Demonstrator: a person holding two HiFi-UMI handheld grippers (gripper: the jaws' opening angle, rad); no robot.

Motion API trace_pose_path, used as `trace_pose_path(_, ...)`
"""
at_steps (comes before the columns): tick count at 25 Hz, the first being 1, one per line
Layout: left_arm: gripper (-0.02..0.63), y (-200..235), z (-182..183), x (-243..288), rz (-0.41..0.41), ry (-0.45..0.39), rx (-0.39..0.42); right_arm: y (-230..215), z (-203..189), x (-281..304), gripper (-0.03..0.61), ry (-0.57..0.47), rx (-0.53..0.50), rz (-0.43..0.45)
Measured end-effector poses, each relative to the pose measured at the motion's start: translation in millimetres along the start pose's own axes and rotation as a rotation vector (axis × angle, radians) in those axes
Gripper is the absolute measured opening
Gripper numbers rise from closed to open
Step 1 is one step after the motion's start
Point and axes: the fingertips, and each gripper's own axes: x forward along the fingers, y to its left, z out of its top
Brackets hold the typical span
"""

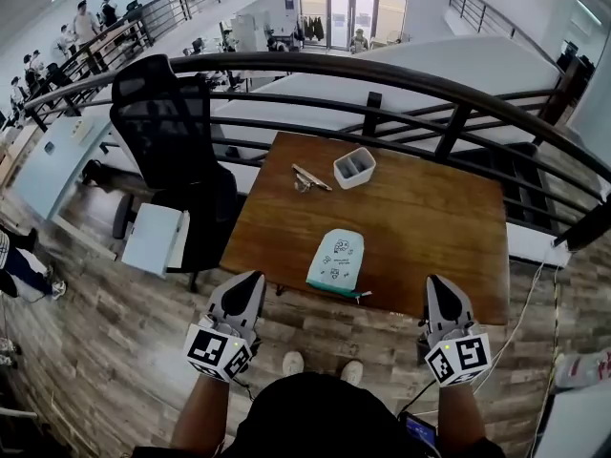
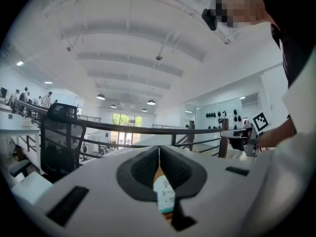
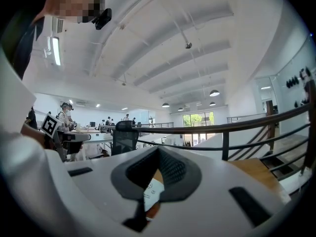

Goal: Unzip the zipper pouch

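Zipper pouch (image 1: 336,259) flat at the table's (image 1: 420,218) 6 o'clock edge. My left gripper (image 1: 250,278), at its 8 o'clock, and right gripper (image 1: 436,283), at 4, hover closed and empty. Zip state unreadable; any slider pull needs the fabric pinned.

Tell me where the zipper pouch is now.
In the head view, the zipper pouch lies flat near the front edge of the wooden table, between the left gripper and the right gripper, touching neither; a white box stands farther back.

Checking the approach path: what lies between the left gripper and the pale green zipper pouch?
Head view: only bare brown wooden table between left gripper and pale green zipper pouch.
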Motion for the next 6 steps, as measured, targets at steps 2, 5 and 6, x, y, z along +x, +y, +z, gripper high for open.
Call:
trace_pose_path(2, 0.017, -0.3, 1.8, 3.1, -0.002, 0.001, 0.004, -3.7, 1.7, 2.7, -0.008, -0.002, 0.005, 0.001)
trace_pose_path(5, 0.017, 1.2, 6.0, 8.2, -0.002, -0.002, 0.007, -6.5, 5.0, 7.5, -0.008, -0.003, 0.007, 0.006)
trace_pose_path(6, 0.017, 1.6, 7.4, 9.9, -0.002, -0.004, 0.008, -7.1, 5.8, 9.0, -0.008, -0.003, 0.007, 0.010)
